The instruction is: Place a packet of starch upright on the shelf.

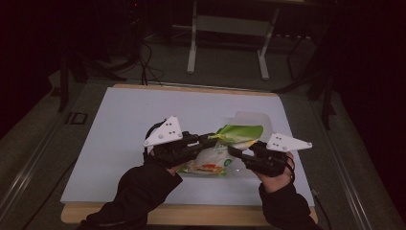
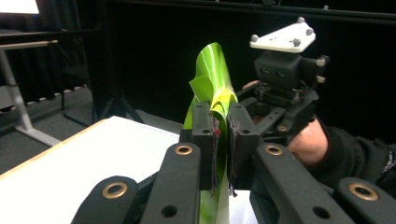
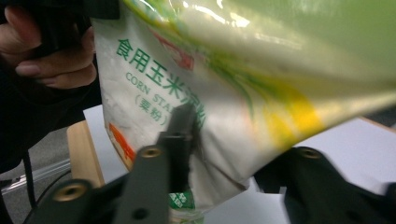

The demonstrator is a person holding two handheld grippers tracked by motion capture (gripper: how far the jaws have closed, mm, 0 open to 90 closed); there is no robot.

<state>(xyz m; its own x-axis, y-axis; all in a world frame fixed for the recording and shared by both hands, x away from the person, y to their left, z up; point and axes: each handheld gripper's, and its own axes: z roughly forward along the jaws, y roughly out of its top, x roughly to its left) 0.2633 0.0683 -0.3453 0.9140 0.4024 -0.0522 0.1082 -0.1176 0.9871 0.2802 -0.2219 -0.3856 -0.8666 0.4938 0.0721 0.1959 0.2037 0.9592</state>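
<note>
A corn starch bag (image 1: 218, 155), with a green top and a white printed body, is held just above the white table top (image 1: 134, 115). My left gripper (image 1: 215, 139) comes in from the left and is shut on the bag's green upper edge (image 2: 212, 70), which stands up between the pads (image 2: 205, 135). My right gripper (image 1: 233, 152) reaches in from the right at the bag's lower side. In the right gripper view the bag (image 3: 224, 79) sits between the jaws of my right gripper (image 3: 233, 140). One finger (image 3: 182, 135) presses into its front and the other is hidden behind it.
The white board lies on a wooden table whose edge (image 1: 191, 213) runs along the front. A faint translucent shape (image 1: 249, 117) rests on the board behind the bag. A metal table frame (image 1: 191, 48) stands on the floor beyond, with cables (image 1: 146, 67) to its left.
</note>
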